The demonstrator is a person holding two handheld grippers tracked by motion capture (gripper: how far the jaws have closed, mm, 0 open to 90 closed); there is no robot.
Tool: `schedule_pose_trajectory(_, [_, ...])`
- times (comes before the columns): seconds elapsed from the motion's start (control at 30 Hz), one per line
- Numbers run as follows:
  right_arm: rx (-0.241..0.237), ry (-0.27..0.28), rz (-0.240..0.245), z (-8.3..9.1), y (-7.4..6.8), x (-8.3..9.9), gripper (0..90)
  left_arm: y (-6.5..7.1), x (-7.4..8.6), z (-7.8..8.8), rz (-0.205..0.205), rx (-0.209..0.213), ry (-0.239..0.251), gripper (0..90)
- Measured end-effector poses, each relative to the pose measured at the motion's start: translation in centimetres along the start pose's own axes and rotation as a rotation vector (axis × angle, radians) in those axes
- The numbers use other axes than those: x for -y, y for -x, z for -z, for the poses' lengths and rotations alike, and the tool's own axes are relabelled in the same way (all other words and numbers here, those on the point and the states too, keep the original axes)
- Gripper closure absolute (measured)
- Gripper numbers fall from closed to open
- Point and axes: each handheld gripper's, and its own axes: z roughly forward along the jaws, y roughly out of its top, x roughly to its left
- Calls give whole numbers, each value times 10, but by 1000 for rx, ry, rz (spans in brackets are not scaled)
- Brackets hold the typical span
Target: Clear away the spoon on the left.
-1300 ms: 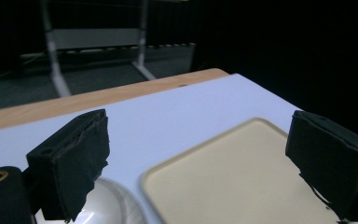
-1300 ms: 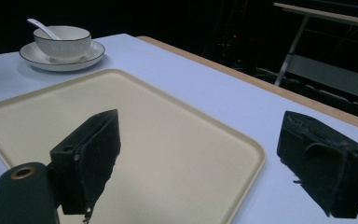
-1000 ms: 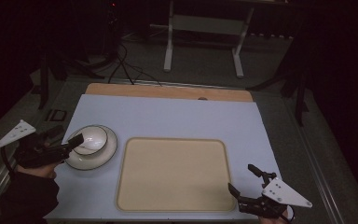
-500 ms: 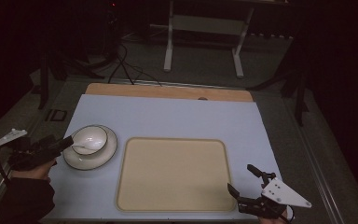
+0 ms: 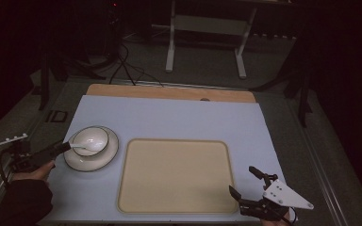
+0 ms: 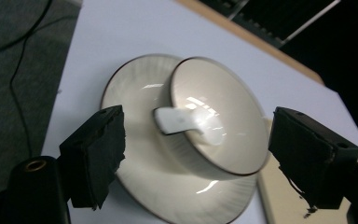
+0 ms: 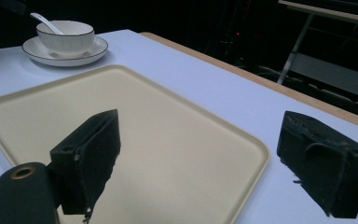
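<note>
Spoon [image 6: 177, 120] with a white handle rests in the white bowl [image 6: 219, 121], and its handle sticks out over the rim toward the left gripper [image 6: 196, 154]. The bowl sits on a white saucer [image 5: 92, 159] at the left side of the pale blue counter [image 5: 184, 117]. The left gripper's fingers [image 6: 98, 154] stand apart on both sides of the handle without touching it, and they have just been closing a little. Just beside the saucer lies a cream tray [image 5: 175, 175]. The right gripper [image 5: 250, 186] waits at the tray's near right corner, fingers [image 7: 88, 158] wide open, holding nothing.
</note>
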Motion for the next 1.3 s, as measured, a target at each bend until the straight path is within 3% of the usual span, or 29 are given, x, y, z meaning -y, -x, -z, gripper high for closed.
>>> schedule_pose_trajectory(0.4, [0,-5,2,0,-1,0,134,-19,1,-15,119,51,-25,371])
schedule_pose_trajectory(0.6, [-1,-11,1,0,-1,0,134,-23,0,-20,144,56,-21,471])
schedule_pose_trajectory(0.77, [1,-13,3,-1,-1,1,134,-25,-1,-22,155,62,-19,542])
schedule_pose_trajectory(1.0, [5,-9,-2,0,0,1,134,-27,-2,-26,182,117,-44,660])
schedule_pose_trajectory(1.2, [4,-9,0,0,0,1,134,-24,-4,-25,167,146,-42,760])
schedule_pose_trajectory(1.3, [5,-11,-1,0,0,1,134,-21,-6,-22,140,164,-45,792])
